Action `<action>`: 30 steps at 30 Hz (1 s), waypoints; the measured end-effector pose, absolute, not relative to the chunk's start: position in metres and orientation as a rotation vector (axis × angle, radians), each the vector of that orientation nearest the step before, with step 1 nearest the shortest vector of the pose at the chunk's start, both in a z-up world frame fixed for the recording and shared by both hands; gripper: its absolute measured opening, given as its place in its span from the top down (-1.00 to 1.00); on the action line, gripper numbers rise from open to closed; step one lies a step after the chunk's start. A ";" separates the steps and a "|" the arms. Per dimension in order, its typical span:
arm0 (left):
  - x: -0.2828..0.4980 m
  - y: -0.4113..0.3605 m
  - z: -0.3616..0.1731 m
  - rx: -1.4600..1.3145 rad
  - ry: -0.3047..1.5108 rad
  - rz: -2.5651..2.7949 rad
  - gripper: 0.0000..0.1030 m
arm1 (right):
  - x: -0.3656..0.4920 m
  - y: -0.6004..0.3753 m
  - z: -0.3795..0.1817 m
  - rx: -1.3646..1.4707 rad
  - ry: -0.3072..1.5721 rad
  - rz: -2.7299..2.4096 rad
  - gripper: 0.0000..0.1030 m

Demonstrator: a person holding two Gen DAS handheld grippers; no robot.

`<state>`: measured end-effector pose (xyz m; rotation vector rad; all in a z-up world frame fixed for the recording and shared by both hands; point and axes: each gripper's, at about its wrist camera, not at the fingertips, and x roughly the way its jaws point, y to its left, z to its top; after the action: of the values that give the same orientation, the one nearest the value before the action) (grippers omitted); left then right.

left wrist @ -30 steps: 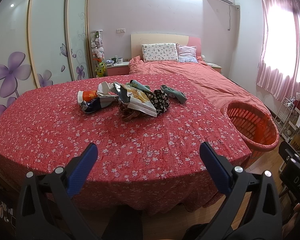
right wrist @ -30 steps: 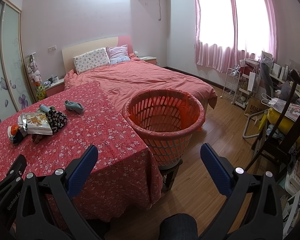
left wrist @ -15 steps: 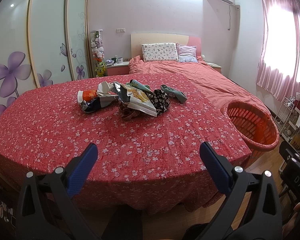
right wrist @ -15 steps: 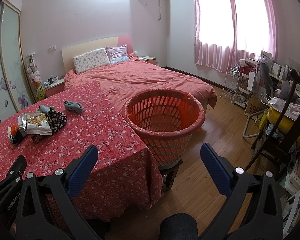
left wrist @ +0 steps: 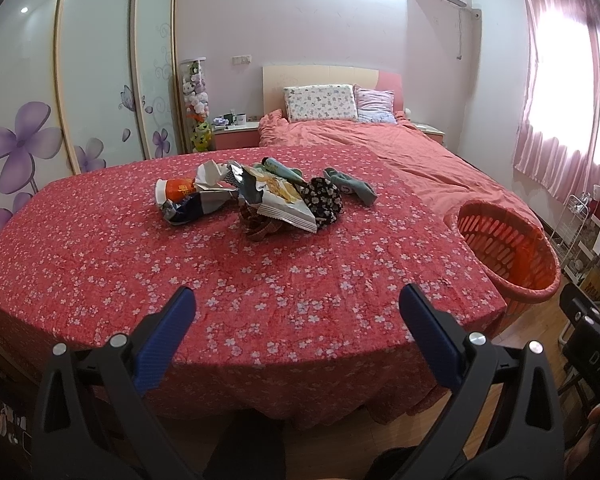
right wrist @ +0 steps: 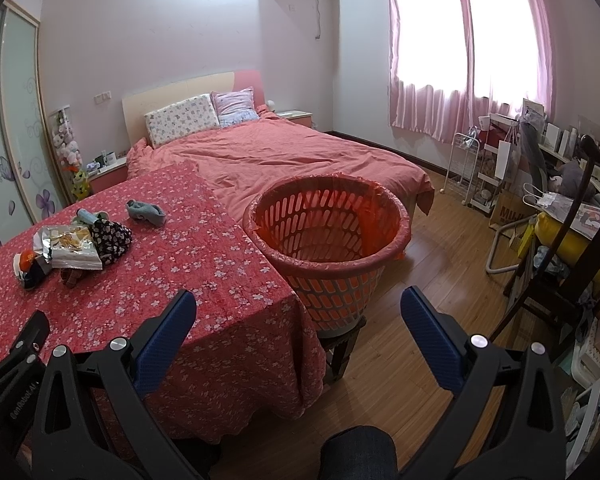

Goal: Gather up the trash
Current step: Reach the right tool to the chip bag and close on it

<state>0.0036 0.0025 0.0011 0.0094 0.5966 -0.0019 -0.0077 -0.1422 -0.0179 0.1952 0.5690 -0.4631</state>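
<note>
A pile lies in the middle of the red flowered table (left wrist: 180, 272): a crumpled wrapper with an orange cup (left wrist: 188, 196), a chip bag (left wrist: 280, 200), a black flowered cloth (left wrist: 324, 200) and a teal sock (left wrist: 352, 186). The pile also shows in the right wrist view, with the chip bag (right wrist: 70, 246) at the left. An orange lined basket (right wrist: 328, 232) stands right of the table; it also shows in the left wrist view (left wrist: 504, 252). My left gripper (left wrist: 296, 320) is open and empty at the table's near edge. My right gripper (right wrist: 296, 320) is open and empty, near the basket.
A bed with a pink cover (right wrist: 292, 156) lies behind the table. A wardrobe with flower doors (left wrist: 100, 72) lines the left wall. A dark chair (right wrist: 560, 264), a white rack (right wrist: 468, 168) and a cluttered desk stand at the right on the wooden floor (right wrist: 420, 312).
</note>
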 end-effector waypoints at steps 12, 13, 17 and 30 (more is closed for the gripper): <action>0.054 0.064 -0.016 -0.065 0.647 0.112 -0.93 | 0.035 -0.133 -0.028 0.204 0.585 -0.375 -0.96; 0.060 0.073 -0.018 -0.074 0.649 0.129 -0.93 | 0.041 -0.130 -0.028 0.202 0.588 -0.360 -0.96; 0.076 0.104 -0.019 -0.101 0.646 0.181 -0.93 | 0.062 -0.107 -0.024 0.173 0.587 -0.271 -0.96; 0.126 0.183 -0.020 -0.094 0.654 0.246 -0.93 | 0.133 -0.005 -0.017 0.147 0.630 0.065 -0.83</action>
<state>0.1263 0.1829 -0.0203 -0.0942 0.6537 0.2458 0.1333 -0.0049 -0.0168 0.1471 0.6301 0.0653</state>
